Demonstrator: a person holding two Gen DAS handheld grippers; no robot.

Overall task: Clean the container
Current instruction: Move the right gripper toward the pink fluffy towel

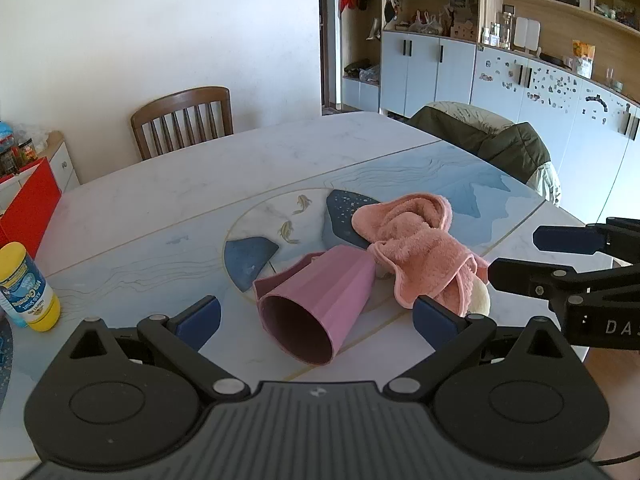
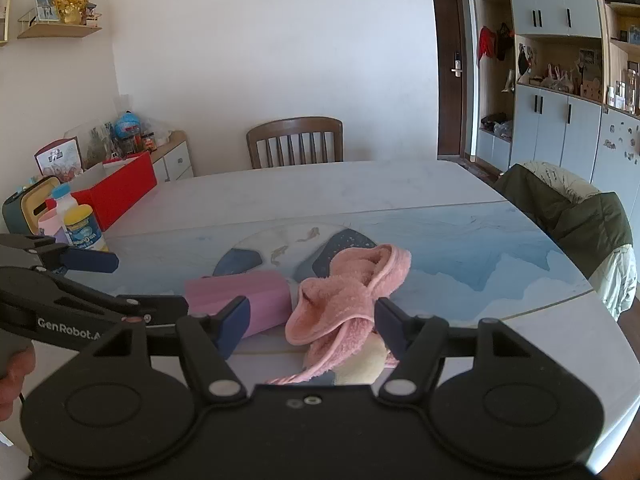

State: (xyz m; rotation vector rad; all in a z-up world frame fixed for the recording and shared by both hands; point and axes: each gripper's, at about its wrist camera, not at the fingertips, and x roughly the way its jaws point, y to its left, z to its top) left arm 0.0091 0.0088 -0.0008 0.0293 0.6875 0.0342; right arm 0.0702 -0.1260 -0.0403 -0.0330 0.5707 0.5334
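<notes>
A pink ribbed cup (image 1: 316, 304) lies on its side on the table (image 1: 192, 184), mouth towards the left wrist camera. My left gripper (image 1: 318, 318) stands wide open, one finger on each side of the cup and neither pad touching it. A crumpled pink towel (image 1: 420, 248) lies just right of the cup, over a cream-coloured thing (image 1: 478, 300). My right gripper (image 2: 310, 320) is open around the near end of the towel (image 2: 348, 292), its pads clear of it. The cup (image 2: 244, 300) lies left of it. Each gripper shows in the other's view: right gripper (image 1: 516, 258), left gripper (image 2: 146, 284).
A yellow-capped bottle (image 1: 28, 288) stands at the table's left edge, with a red box (image 1: 28, 204) behind it. A wooden chair (image 1: 184, 120) is at the far side. A green jacket (image 1: 500, 144) hangs over a chair on the right. A hand (image 2: 16, 368) holds the left gripper.
</notes>
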